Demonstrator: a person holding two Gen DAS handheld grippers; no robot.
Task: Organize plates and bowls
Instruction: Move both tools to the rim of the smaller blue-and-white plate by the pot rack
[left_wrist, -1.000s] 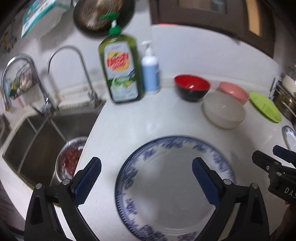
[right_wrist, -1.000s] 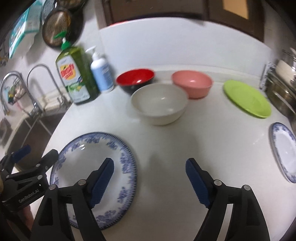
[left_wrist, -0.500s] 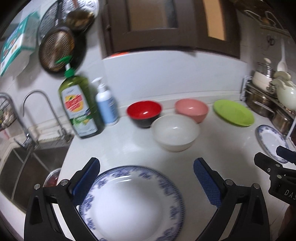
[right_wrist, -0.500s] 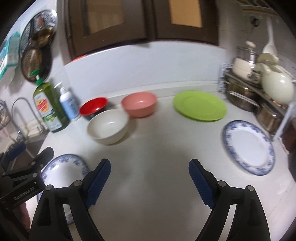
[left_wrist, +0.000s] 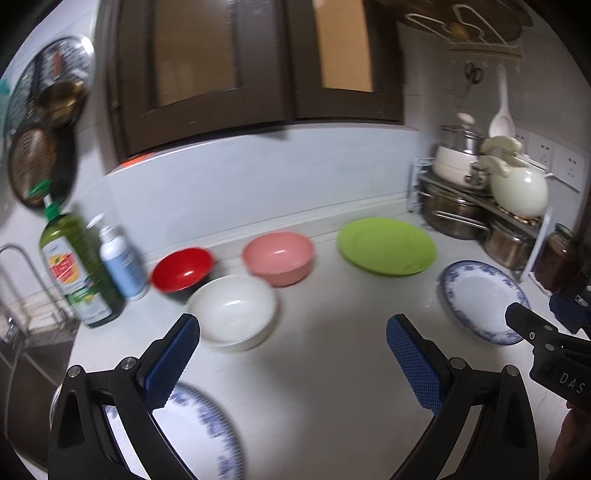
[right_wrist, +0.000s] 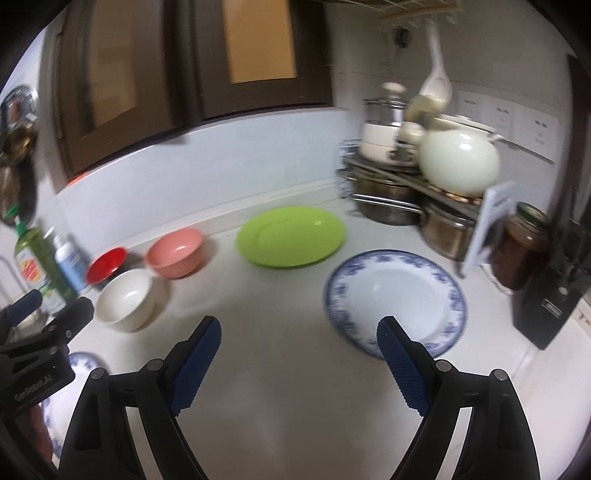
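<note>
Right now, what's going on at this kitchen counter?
A person holds a hand-held gripper in each hand, left and right, both open and empty above the counter. Nothing is stacked: the red bowl, pink bowl, white bowl, green plate and two blue-patterned plates sit separately.

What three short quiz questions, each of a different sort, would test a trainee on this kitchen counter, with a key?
1. True or false: the left claw is shut on the white bowl.
2. Multiple choice: which dish lies nearest the pot rack? A the red bowl; B the green plate; C the pink bowl.
3. Fill in: the right claw hovers open, its right finger in front of the near edge of the blue-patterned ____.

Key: 1 false, both claws are open and hold nothing; 2 B; 3 plate.
</note>
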